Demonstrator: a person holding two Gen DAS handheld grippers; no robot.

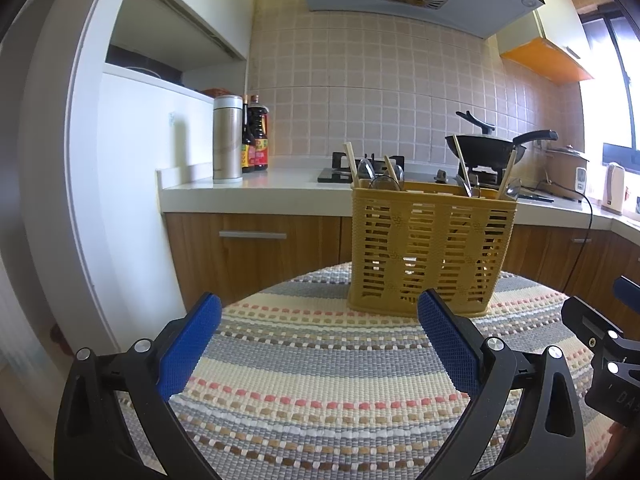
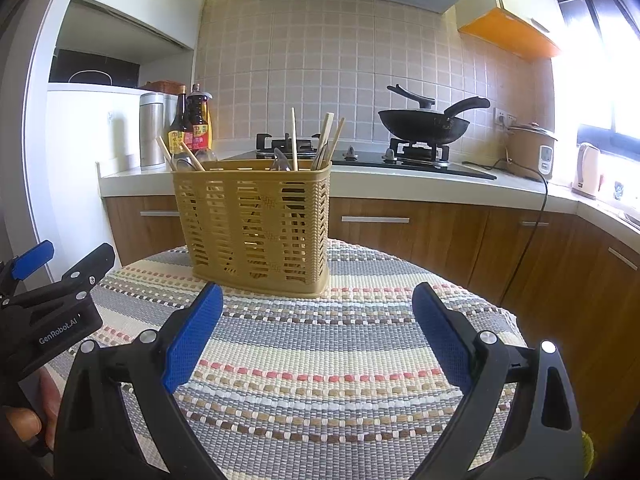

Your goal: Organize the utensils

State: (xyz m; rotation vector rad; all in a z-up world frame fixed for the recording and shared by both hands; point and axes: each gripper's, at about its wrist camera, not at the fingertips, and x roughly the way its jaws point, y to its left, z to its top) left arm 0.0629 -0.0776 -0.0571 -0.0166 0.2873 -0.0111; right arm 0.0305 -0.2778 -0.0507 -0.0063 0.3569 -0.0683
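A yellow slatted utensil basket (image 1: 430, 248) (image 2: 256, 228) stands upright on a striped woven mat (image 1: 320, 380) (image 2: 320, 360). Wooden chopsticks (image 2: 294, 140) (image 1: 352, 162) and metal spoons (image 1: 366, 170) (image 2: 280, 160) stick out of its top. My left gripper (image 1: 320, 312) is open, low over the mat, a short way in front of the basket with nothing between its blue pads. My right gripper (image 2: 318, 300) is open too, in front of the basket and slightly to its right, holding nothing. Each gripper shows at the edge of the other's view.
Behind the mat runs a white kitchen counter (image 2: 400, 184) with a gas hob, a black wok (image 2: 424, 122), sauce bottles (image 2: 190, 124), a steel flask (image 1: 227, 138), a rice cooker (image 2: 532, 150) and a kettle (image 2: 586, 170). Wooden cabinets sit below it. A person's fingers (image 2: 24, 420) hold the left gripper.
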